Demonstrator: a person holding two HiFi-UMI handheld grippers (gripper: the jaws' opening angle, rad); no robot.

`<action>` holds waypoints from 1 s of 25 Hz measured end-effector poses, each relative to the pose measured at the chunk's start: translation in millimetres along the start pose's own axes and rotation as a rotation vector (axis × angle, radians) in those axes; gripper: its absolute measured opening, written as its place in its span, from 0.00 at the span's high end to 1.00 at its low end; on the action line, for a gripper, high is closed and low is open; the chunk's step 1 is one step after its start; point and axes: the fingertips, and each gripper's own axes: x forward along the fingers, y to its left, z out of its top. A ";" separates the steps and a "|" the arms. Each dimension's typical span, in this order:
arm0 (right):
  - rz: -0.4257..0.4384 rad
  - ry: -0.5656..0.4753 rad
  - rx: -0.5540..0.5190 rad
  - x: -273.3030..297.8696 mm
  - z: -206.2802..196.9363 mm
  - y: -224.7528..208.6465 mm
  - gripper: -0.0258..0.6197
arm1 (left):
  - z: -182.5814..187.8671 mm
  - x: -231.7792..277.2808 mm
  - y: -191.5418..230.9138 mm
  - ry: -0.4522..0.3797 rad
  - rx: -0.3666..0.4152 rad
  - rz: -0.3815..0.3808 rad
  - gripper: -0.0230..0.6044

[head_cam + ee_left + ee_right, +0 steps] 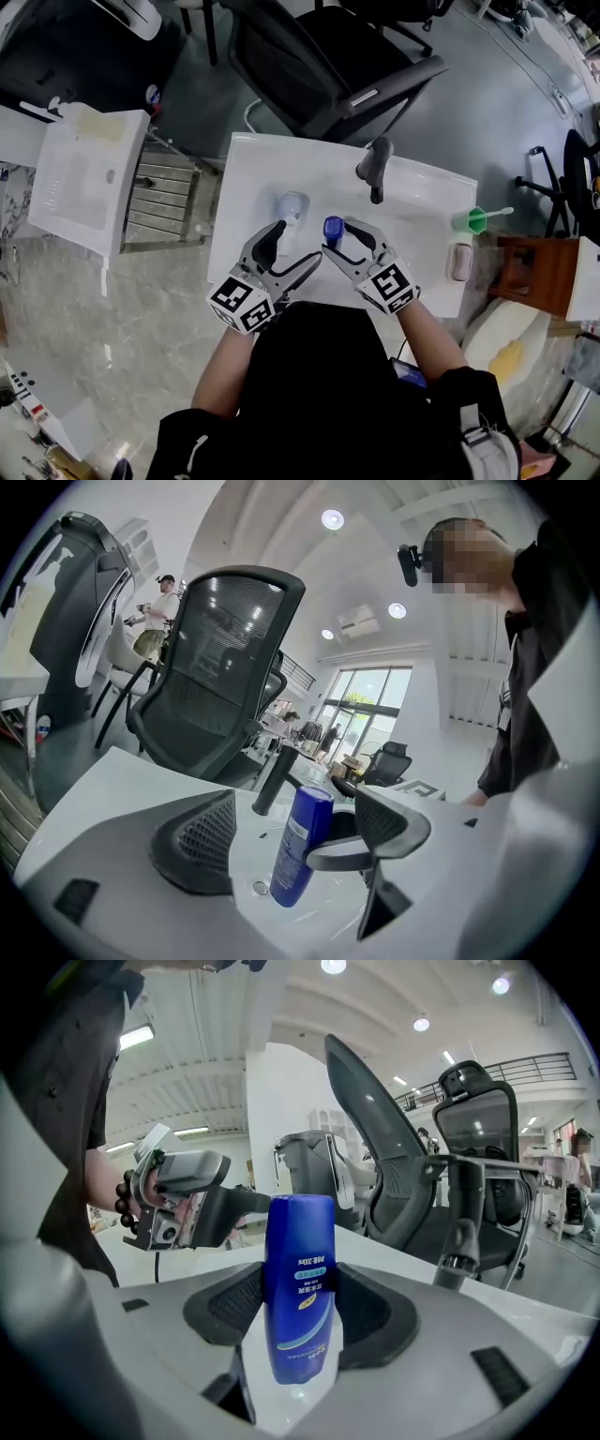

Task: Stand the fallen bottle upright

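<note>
So the blue bottle [300, 1288] was clamped around its middle between the pads of the right tool [345, 234]. It was held over the white sink basin [431, 192], just in front of the faucet [375, 167]. The left tool [292, 248] was parked right beside it, jaws spread, nothing gripped.

Most of the job looked done tbh. The long axis was close to vertical, flat end up, with a slight lean seen in the left gripper view. What was left, by the look of it, was for it to be straightened, set down and released. Whether the lower end touched the basin couldn't be made out.
</note>
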 end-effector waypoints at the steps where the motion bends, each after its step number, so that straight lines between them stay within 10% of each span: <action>1: -0.008 -0.014 -0.006 -2.4 5.8 -1.4 0.57 | 1.9 0.0 -0.2 -0.004 0.000 -0.002 0.30; 25: -0.445 -0.131 0.118 -114.0 -2.3 -124.9 0.57 | 2.0 47.8 -14.3 0.048 -0.033 -0.096 0.30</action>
